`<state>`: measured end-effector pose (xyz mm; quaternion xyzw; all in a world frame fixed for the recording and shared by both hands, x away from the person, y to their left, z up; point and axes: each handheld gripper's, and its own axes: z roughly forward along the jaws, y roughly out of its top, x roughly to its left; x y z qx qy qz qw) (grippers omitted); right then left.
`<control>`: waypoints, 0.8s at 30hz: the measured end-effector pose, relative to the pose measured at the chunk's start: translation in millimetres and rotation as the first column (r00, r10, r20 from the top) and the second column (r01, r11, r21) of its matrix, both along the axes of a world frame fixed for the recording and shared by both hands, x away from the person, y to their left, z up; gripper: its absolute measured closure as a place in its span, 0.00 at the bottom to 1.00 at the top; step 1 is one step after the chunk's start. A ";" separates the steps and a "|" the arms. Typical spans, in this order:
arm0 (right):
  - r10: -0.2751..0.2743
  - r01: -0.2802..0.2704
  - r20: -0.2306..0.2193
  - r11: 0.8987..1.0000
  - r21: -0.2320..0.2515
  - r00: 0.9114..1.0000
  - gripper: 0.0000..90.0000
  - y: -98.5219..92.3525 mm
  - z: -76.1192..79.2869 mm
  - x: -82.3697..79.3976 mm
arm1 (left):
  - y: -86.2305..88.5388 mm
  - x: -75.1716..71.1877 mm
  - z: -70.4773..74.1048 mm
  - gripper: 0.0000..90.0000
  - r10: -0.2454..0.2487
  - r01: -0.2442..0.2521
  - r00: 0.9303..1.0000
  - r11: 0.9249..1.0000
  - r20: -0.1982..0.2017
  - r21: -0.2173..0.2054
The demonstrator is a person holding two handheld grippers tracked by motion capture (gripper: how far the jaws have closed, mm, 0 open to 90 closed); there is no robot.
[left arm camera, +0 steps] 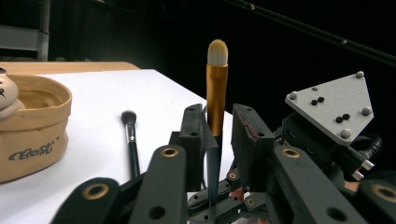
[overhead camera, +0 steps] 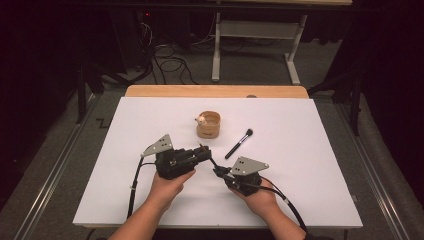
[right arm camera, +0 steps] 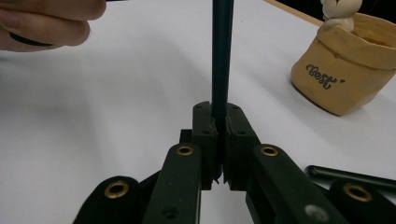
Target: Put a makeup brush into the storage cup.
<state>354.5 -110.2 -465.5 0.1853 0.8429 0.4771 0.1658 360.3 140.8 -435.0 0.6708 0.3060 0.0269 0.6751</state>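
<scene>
A make-up brush (left arm camera: 217, 88) with a gold ferrule, a pale tip and a dark handle (right arm camera: 222, 51) spans the two grippers near the front middle of the white board (overhead camera: 310, 190). My right gripper (overhead camera: 218, 171) (right arm camera: 220, 114) is shut on the handle's end. The left gripper (overhead camera: 204, 150) (left arm camera: 218, 116) has its jaws around the brush just below the ferrule. The left pad touches it, and a thin dark gap shows at the other pad. Both hands rest on the board.
A tan pouch-shaped holder (overhead camera: 208, 127) (left arm camera: 32, 130) (right arm camera: 345, 70) with a small pale figure (overhead camera: 201, 120) on its rim stands beyond the grippers. A black brush (overhead camera: 239, 143) (left arm camera: 132, 140) (right arm camera: 355, 176) lies to its right. A wooden strip (overhead camera: 215, 91) edges the far side.
</scene>
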 end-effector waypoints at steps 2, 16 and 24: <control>-0.003 0.003 -0.003 1.000 0.002 1.000 0.96 0.4 0.1 -0.5 | -0.1 0.0 -0.2 0.85 -0.001 0.001 1.000 1.000 0.001 0.001; 0.000 0.000 0.002 1.000 0.003 1.000 0.96 1.2 -0.6 -0.8 | -1.0 -0.7 -1.6 0.92 0.001 -0.001 1.000 1.000 0.020 -0.004; -0.002 0.002 0.018 1.000 0.006 1.000 0.94 0.9 -0.1 -0.9 | -0.3 -2.1 0.6 0.93 0.014 -0.014 0.999 1.000 0.030 -0.001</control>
